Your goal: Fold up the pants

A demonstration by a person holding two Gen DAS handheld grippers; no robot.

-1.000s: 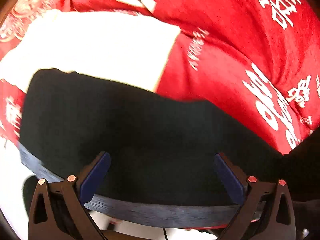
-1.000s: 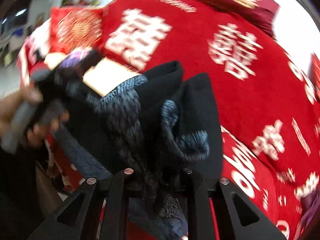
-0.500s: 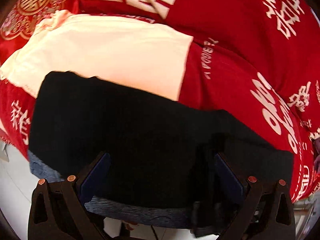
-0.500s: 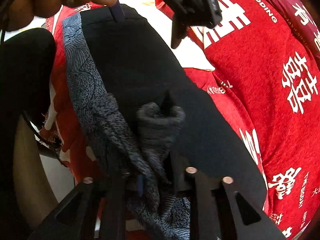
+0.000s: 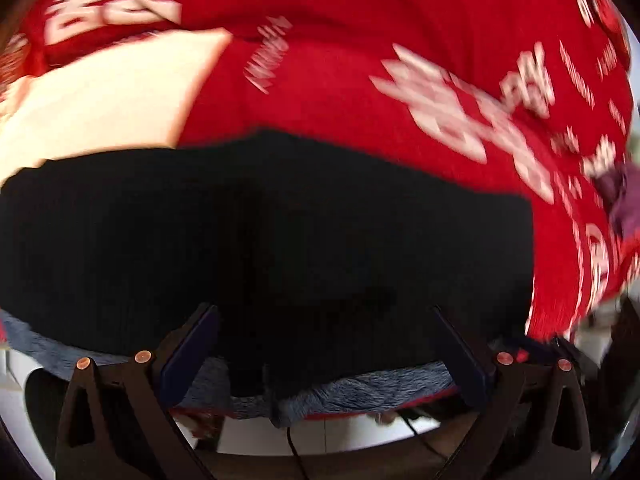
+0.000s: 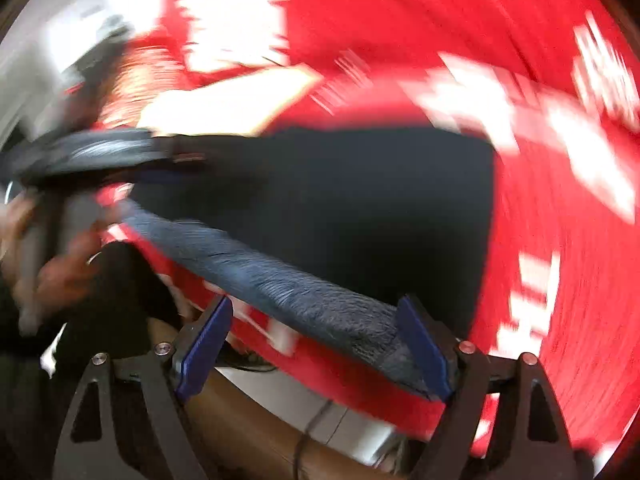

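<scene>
The black pants (image 5: 280, 232) lie folded flat on the red bedspread (image 5: 360, 80), with a grey-blue patterned waistband (image 5: 360, 394) along the near edge. My left gripper (image 5: 326, 344) is open, its blue pads spread wide over the near edge of the pants. In the right wrist view the pants (image 6: 360, 208) lie flat too, with the grey-blue band (image 6: 288, 292) running diagonally. My right gripper (image 6: 314, 340) is open and holds nothing; its right pad sits beside the band's end. The left gripper's body (image 6: 92, 152) shows blurred at the left of the right wrist view.
A cream cloth (image 5: 108, 104) lies on the bedspread beyond the pants, also in the right wrist view (image 6: 224, 104). The bed's near edge drops to a white floor (image 5: 320, 432). A purple item (image 5: 624, 196) sits at the far right. A hand (image 6: 52, 264) holds the left gripper.
My right gripper has let go of the bunched waistband and opened wide; the pants now lie flat. Both views swung and are blurred. The left gripper stays open over the pants.
</scene>
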